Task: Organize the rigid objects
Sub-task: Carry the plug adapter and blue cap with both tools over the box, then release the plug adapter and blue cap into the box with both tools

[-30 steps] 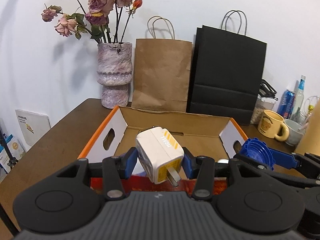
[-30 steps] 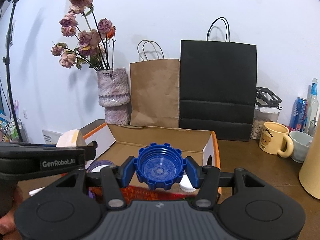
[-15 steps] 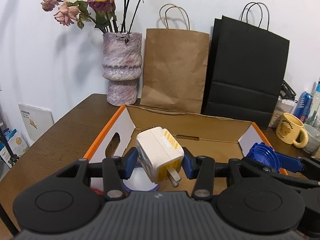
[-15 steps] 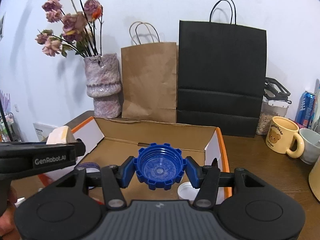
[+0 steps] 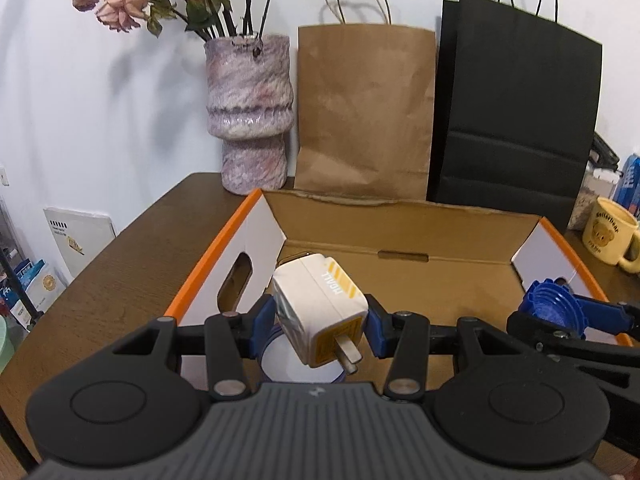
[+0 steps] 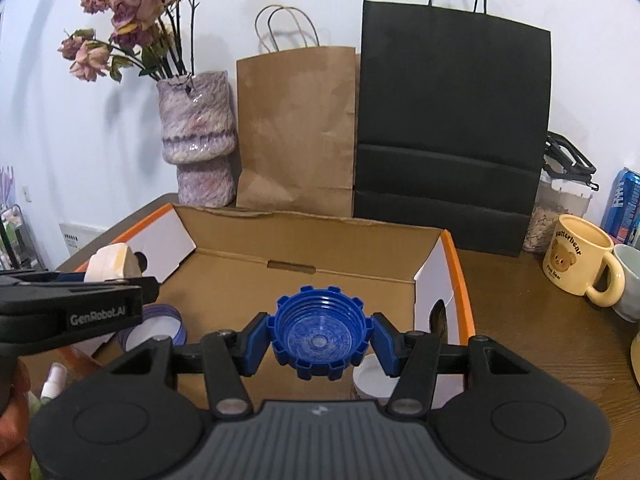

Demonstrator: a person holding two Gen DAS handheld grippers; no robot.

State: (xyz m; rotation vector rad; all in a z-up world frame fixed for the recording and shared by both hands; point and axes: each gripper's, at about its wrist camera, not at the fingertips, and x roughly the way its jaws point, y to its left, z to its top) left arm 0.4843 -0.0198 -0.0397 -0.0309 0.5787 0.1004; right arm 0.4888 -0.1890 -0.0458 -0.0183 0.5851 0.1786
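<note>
Two paper bags stand against the wall behind the cardboard box (image 5: 400, 236): a black bag (image 5: 516, 112) and, to its left, a brown bag (image 5: 364, 112). Left of the brown bag, just behind the box's far left corner, is a mottled purple vase (image 5: 250, 112) of dried roses. The box sits open on a brown table (image 5: 132, 256), its white side walls edged in orange, with nothing between the grippers and its open floor. To the box's right are a yellow bear mug (image 6: 580, 260), a jar of seeds and a blue can. Inside the box a round purple-rimmed lid (image 6: 154, 326) lies near the left wall and a small white cap (image 6: 372, 378) near the right wall.

Above the box's near left part, the left gripper (image 5: 320, 326) is clamped on a white charger plug (image 5: 320, 308), prongs tilted toward the camera. Above the near right part, the right gripper (image 6: 320, 338) is closed on a blue ridged bottle cap (image 6: 320, 332), hollow side facing the camera. Both point forward and downward into the box.
</note>
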